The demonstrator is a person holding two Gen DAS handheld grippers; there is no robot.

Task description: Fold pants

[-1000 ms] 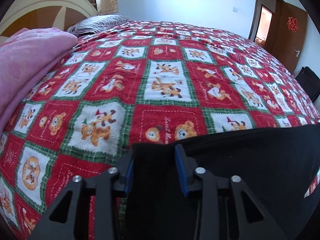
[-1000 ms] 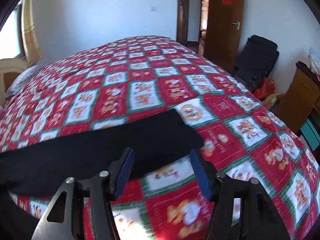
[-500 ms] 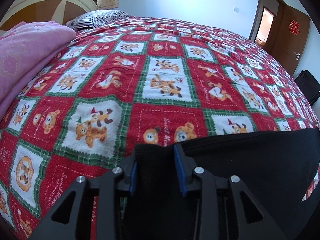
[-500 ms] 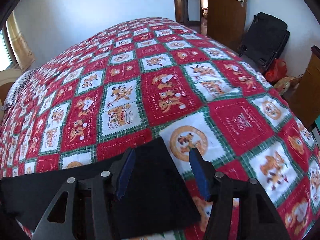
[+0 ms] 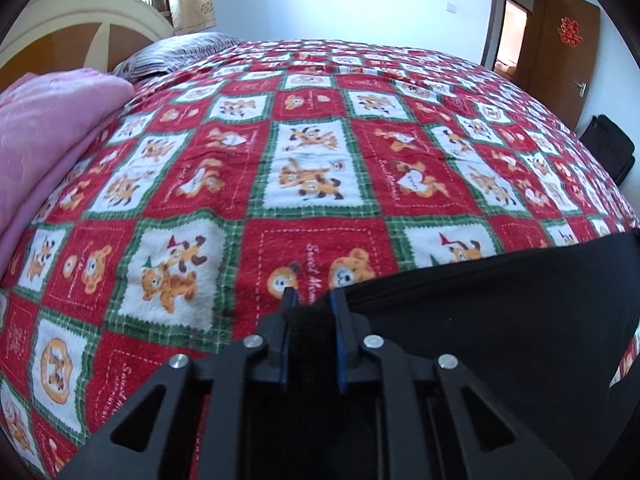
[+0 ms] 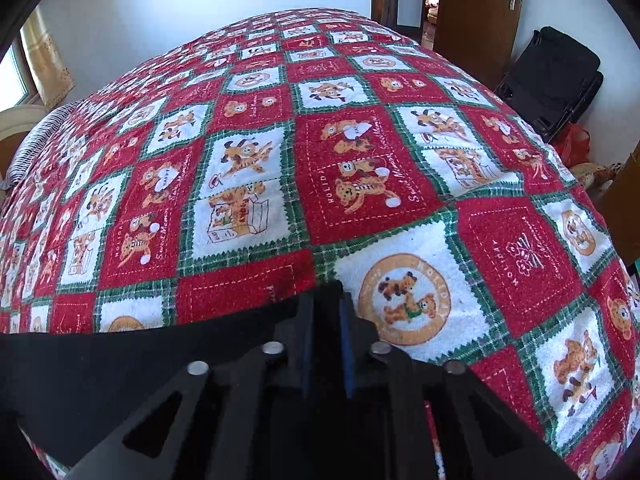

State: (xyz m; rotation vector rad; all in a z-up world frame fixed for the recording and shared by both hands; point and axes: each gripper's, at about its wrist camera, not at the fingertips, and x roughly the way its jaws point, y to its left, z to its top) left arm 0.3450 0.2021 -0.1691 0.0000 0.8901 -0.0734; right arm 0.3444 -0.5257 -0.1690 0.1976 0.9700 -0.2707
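Observation:
Black pants lie flat on a red, green and white cartoon blanket on the bed. My left gripper is shut on the pants' left end, where bunched black cloth shows between the blue pads. In the right wrist view the pants stretch off to the left. My right gripper is shut on the right end corner of the pants, low on the blanket.
A pink folded quilt lies at the left by the headboard, with a striped pillow behind it. A black folded chair and a wooden door stand at the far right.
My left gripper has closed tighter on the pants' end. My right gripper has moved forward and down over the pants' corner and shut on it.

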